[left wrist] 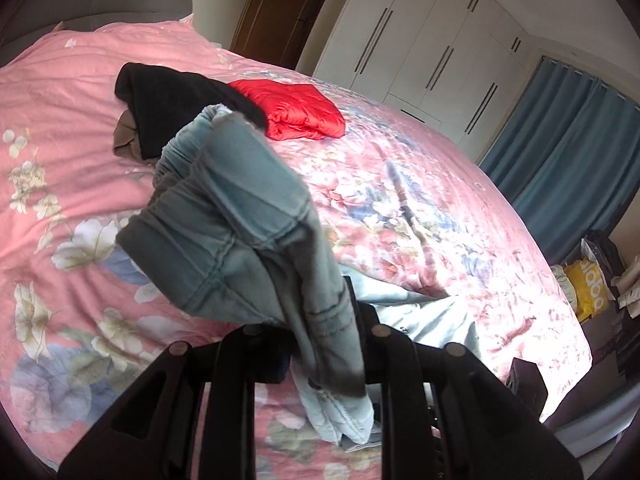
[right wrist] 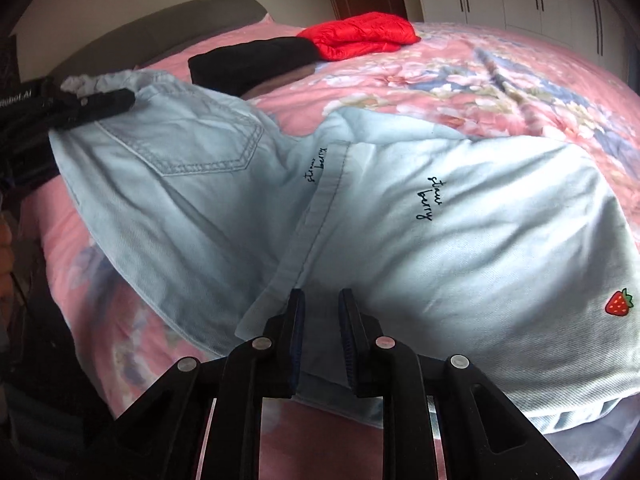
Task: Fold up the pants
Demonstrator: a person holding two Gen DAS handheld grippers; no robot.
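Note:
Light blue denim pants [right wrist: 440, 216] with "straw berry" lettering and a strawberry patch lie on the pink floral bed. My left gripper [left wrist: 316, 320] is shut on the pants' elastic waistband [left wrist: 240, 208] and holds it lifted above the bed. It shows at the left of the right wrist view [right wrist: 100, 104], clamped on the waistband corner. My right gripper [right wrist: 320, 308] hovers just over a pant leg's hem, with the jaws a little apart and nothing between them.
A folded red puffer jacket [left wrist: 300, 108] and a black garment [left wrist: 176, 108] over a brown one lie further up the bed [left wrist: 60, 160]. White wardrobes [left wrist: 420, 40], a blue curtain [left wrist: 572, 144] and bags [left wrist: 592, 284] stand beyond the bed's right side.

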